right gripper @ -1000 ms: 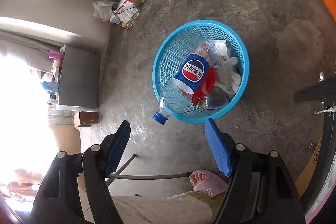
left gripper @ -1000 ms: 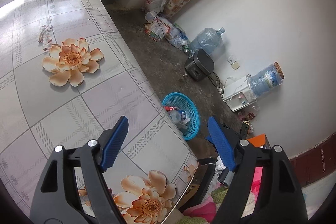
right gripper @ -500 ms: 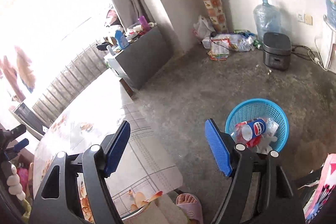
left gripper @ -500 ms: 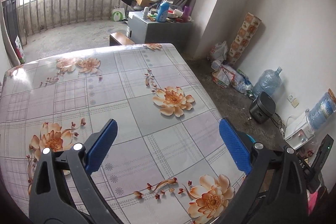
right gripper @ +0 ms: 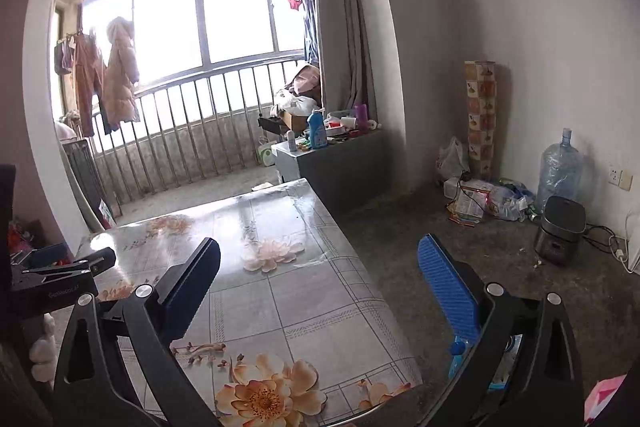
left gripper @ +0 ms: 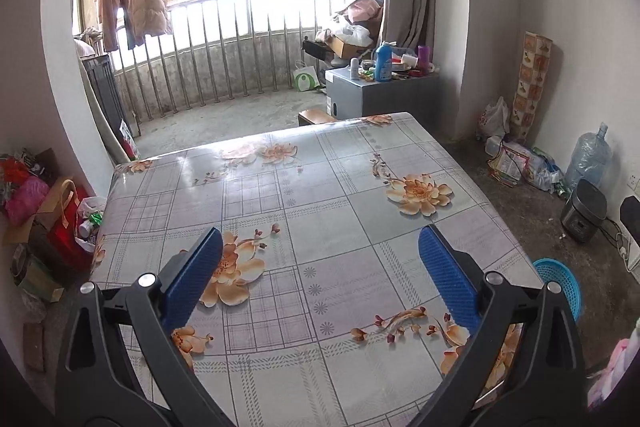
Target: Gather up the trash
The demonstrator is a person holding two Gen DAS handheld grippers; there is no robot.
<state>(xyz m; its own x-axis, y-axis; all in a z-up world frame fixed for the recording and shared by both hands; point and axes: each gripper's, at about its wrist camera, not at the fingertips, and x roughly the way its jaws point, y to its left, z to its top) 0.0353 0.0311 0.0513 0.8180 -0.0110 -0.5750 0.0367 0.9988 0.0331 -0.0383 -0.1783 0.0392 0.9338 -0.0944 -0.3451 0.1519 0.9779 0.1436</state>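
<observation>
Two hand-held grippers are recorded. The left gripper [left gripper: 320,275] is held above the table [left gripper: 328,211] with its jaws spread to full width and nothing between the blue pads. The right gripper [right gripper: 320,283] is likewise gaping and empty; its jaws have just been opening. One table is counted, covered by a glossy checked cloth printed with orange flowers, its surface bare. One blue basket [left gripper: 560,279] is listed on the concrete floor just beside the table's right edge: round, of open plastic mesh, only part of its rim visible in the left wrist view, its contents hidden there. In the right wrist view one blue bottle cap [right gripper: 457,347] shows behind the right finger. One large water jug [right gripper: 560,167], one dark cooker [right gripper: 560,235] and one pile of wrappers [right gripper: 488,201] are noted along the far wall.
</observation>
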